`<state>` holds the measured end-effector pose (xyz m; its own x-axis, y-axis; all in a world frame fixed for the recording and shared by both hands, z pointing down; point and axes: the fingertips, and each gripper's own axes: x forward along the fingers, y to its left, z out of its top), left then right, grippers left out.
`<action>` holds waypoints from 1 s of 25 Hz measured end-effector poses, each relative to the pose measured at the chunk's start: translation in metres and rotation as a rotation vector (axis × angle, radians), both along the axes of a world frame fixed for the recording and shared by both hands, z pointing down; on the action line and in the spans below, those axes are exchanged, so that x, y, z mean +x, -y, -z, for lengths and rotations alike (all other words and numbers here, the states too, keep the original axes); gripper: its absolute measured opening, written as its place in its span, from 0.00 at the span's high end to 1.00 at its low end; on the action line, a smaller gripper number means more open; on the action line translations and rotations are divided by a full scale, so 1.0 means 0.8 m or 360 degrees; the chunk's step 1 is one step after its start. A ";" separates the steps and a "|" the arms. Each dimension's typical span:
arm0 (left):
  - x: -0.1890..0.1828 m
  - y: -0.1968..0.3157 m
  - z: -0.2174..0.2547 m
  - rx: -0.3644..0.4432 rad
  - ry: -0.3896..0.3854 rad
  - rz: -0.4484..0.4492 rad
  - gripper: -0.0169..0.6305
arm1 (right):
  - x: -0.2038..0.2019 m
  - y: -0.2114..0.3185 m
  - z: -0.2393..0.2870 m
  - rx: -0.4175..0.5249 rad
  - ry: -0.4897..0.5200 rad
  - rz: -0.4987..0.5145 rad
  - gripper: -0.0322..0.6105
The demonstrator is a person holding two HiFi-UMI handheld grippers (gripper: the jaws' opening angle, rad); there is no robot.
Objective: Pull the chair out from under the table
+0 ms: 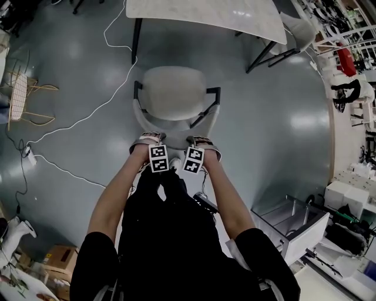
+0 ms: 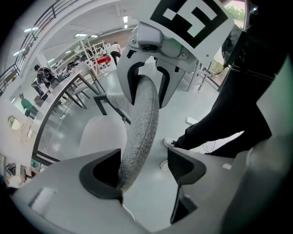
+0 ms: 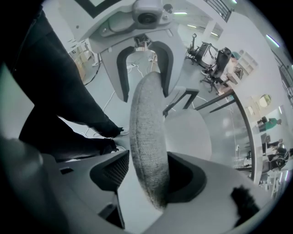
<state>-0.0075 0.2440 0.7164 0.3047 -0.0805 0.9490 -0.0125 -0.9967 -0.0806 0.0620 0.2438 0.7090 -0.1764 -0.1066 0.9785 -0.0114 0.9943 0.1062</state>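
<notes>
The grey floor (image 1: 70,153) fills most of the head view. The white-topped table (image 1: 205,14) runs along the upper edge of the frame. Below it, at centre, stands the pale upholstered chair (image 1: 174,94) on its black frame (image 1: 212,100). Its whole seat shows, with a strip of floor between it and the table edge, so it looks already clear of the table, or close to it.

The chair's curved backrest (image 2: 142,132) is its nearest part to the person, and its top rim runs left to right across the frame. The two grippers sit on that rim side by side, equally near. The rest of the chair lies beyond them towards the top of the frame, so any further pull would come straight down the frame.

The left gripper (image 1: 147,140) has its jaws parted astride the rim, which leans on one jaw with a clear gap to the other. The right gripper (image 1: 202,141) straddles it likewise, not clamped.
</notes>
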 end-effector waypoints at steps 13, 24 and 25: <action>-0.003 -0.004 0.025 -0.0007 -0.0020 0.0187 0.48 | 0.004 -0.006 0.034 0.0006 0.0104 -0.0196 0.57; -0.010 -0.005 0.052 -0.0003 -0.0122 0.0372 0.53 | 0.024 -0.009 0.079 -0.0062 0.0270 -0.0550 0.58; -0.011 -0.002 0.057 -0.0005 -0.0149 0.0413 0.54 | 0.024 -0.008 0.082 -0.0065 0.0283 -0.0573 0.58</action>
